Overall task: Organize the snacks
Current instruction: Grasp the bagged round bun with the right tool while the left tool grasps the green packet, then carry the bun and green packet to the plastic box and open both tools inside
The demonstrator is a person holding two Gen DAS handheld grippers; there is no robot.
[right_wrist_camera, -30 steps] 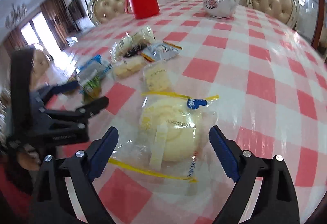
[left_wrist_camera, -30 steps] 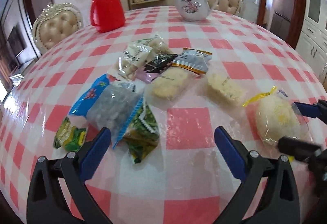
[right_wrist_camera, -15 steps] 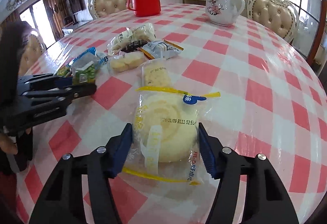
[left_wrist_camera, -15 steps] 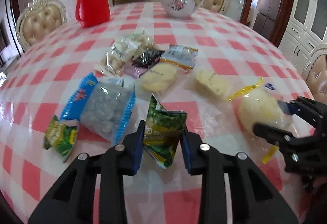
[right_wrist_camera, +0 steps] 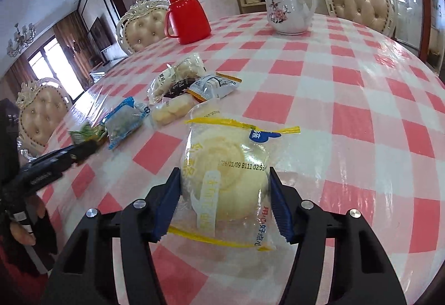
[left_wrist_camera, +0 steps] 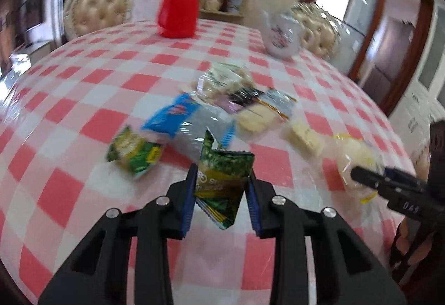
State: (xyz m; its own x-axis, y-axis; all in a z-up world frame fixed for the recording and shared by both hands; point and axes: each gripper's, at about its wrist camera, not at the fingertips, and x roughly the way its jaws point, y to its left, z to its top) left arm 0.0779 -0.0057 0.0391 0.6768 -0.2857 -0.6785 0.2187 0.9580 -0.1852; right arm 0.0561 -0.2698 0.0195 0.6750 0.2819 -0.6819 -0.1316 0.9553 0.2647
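Note:
My left gripper (left_wrist_camera: 221,180) is shut on a green snack packet (left_wrist_camera: 222,180) and holds it above the checked table (left_wrist_camera: 83,124). My right gripper (right_wrist_camera: 224,182) is shut on a round yellow bun in a clear wrapper (right_wrist_camera: 225,174), lifted off the table. A second green packet (left_wrist_camera: 133,152), a blue-edged clear bag (left_wrist_camera: 189,121) and several pale biscuit and candy packs (left_wrist_camera: 250,107) lie in a loose group mid-table. The bun and right gripper also show in the left wrist view (left_wrist_camera: 358,163). The left gripper shows in the right wrist view (right_wrist_camera: 80,150).
A red jug (left_wrist_camera: 178,4) and a white floral teapot (left_wrist_camera: 281,35) stand at the table's far side. Padded chairs (right_wrist_camera: 361,2) ring the table. A small cream pack (left_wrist_camera: 306,135) lies between the group and the bun.
Both grippers have lifted their packets off the table. The left view has swung left and risen, with motion blur. One second ago both grippers were open.

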